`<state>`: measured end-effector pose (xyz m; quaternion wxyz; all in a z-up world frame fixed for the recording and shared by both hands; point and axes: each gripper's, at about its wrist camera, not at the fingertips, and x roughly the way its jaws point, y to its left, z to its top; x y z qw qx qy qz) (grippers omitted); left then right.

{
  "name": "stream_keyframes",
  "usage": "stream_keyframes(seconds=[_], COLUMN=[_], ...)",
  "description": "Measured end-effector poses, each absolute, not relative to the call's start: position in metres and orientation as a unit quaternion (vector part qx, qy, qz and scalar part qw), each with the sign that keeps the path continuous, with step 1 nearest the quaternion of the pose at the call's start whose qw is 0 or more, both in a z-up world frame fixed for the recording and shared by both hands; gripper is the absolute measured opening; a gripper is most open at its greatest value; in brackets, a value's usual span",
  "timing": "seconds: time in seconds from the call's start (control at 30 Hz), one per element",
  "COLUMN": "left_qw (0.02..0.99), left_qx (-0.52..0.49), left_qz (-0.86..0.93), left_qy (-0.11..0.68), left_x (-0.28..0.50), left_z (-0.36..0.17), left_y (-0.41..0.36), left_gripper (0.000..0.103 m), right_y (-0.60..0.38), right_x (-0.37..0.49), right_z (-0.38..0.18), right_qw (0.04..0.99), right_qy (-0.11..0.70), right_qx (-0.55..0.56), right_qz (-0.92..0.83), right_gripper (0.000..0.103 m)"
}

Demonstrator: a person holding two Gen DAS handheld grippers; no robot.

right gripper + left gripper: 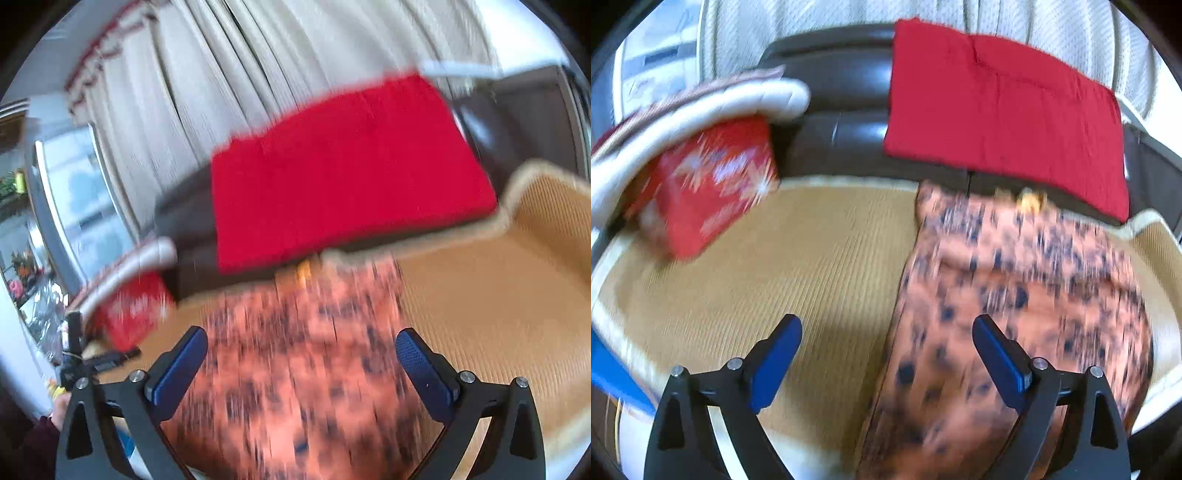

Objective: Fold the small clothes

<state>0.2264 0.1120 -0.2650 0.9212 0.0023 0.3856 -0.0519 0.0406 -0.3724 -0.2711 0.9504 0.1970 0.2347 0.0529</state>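
Left wrist view: left gripper spread wide, both blue pads bare, nothing between them. Below lies a tan woven mat with a pale border. The orange garment with dark spots lies on the mat's right half, its straight left edge running down between the 2 fingers; the right finger hangs over the cloth, whether it touches it I cannot tell, and the left finger is over bare mat. A red patterned cushion sits at the mat's far left corner under a white quilted roll. A plain red cloth lies flat on a dark sofa beyond the mat. Pale curtains behind. Picture smeared by motion.

Right wrist view: right gripper also spread wide, pads bare, holding nothing. The spotted garment fills the space below and between the fingers, heavily blurred, lying on the mat. Red cloth on the sofa beyond it; patterned cushion at left. Curtains and a window at left rear.
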Motion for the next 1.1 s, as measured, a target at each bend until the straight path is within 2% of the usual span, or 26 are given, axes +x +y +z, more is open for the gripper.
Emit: stream_keyframes(seconds=[0.13, 0.27, 0.4, 0.43, 0.47, 0.53, 0.67, 0.7, 0.73, 0.77, 0.8, 0.83, 0.87, 0.9, 0.93, 0.97, 1.0, 1.1], left_qw=[0.887, 0.86, 0.844, 0.839, 0.833, 0.822, 0.811, 0.812, 0.811, 0.811, 0.81, 0.81, 0.811, 0.812, 0.811, 0.809, 0.808, 0.814], left_qx=[-0.041, -0.047, -0.018, -0.025, -0.036, -0.054, -0.04, -0.027, -0.023, -0.022, -0.028, -0.035, -0.04, -0.053, -0.063, -0.077, -0.083, -0.092], left_qz=[-0.035, -0.036, -0.035, -0.045, -0.057, -0.076, -0.093, -0.092, -0.091, -0.09, -0.09, -0.092, -0.093, -0.1, -0.105, -0.114, -0.12, -0.138], left_qy=[0.459, 0.507, 0.535, 0.542, 0.549, 0.563, 0.576, 0.576, 0.577, 0.578, 0.579, 0.578, 0.576, 0.573, 0.573, 0.571, 0.571, 0.557], left_x=[0.194, 0.186, 0.185, 0.187, 0.189, 0.193, 0.198, 0.199, 0.199, 0.202, 0.204, 0.204, 0.205, 0.204, 0.201, 0.199, 0.198, 0.192], left_z=[-0.305, -0.335, -0.36, -0.364, -0.368, -0.377, -0.39, -0.39, -0.391, -0.393, -0.395, -0.395, -0.398, -0.397, -0.398, -0.397, -0.398, -0.39], left_y=[0.142, 0.141, 0.136, 0.136, 0.136, 0.135, 0.126, 0.122, 0.119, 0.115, 0.115, 0.116, 0.116, 0.118, 0.123, 0.125, 0.128, 0.133], left_gripper=[0.094, 0.093, 0.091, 0.081, 0.067, 0.049, 0.05, 0.054, 0.064, 0.068, 0.068, 0.068, 0.063, 0.056, 0.041, 0.018, 0.008, 0.006], right_y=[-0.39, -0.408, -0.419, -0.418, -0.416, -0.407, -0.4, -0.396, -0.391, -0.386, -0.384, -0.378, -0.376, -0.375, -0.375, -0.375, -0.377, -0.386], right_x=[0.021, 0.01, 0.012, 0.015, 0.016, 0.027, 0.041, 0.046, 0.05, 0.052, 0.053, 0.056, 0.056, 0.055, 0.052, 0.048, 0.043, 0.031], right_z=[-0.341, -0.402, -0.44, -0.446, -0.449, -0.463, -0.492, -0.499, -0.505, -0.508, -0.51, -0.513, -0.512, -0.511, -0.506, -0.497, -0.49, -0.452], right_qw=[0.896, 0.839, 0.802, 0.798, 0.797, 0.798, 0.778, 0.773, 0.772, 0.778, 0.779, 0.773, 0.77, 0.77, 0.772, 0.774, 0.776, 0.788], right_qy=[0.368, 0.472, 0.509, 0.512, 0.515, 0.526, 0.551, 0.556, 0.559, 0.556, 0.556, 0.565, 0.568, 0.57, 0.566, 0.558, 0.55, 0.502], right_qx=[0.247, 0.271, 0.314, 0.318, 0.315, 0.293, 0.302, 0.303, 0.3, 0.29, 0.285, 0.283, 0.282, 0.281, 0.282, 0.29, 0.298, 0.339], right_qz=[0.031, -0.006, -0.012, -0.003, 0.004, 0.013, 0.022, 0.028, 0.038, 0.042, 0.045, 0.06, 0.063, 0.065, 0.068, 0.075, 0.081, 0.116], right_gripper=[0.103, 0.103, 0.103, 0.103, 0.103, 0.103, 0.103, 0.103, 0.1, 0.082, 0.069, 0.04, 0.025, 0.024, 0.018, 0.014, 0.013, 0.01])
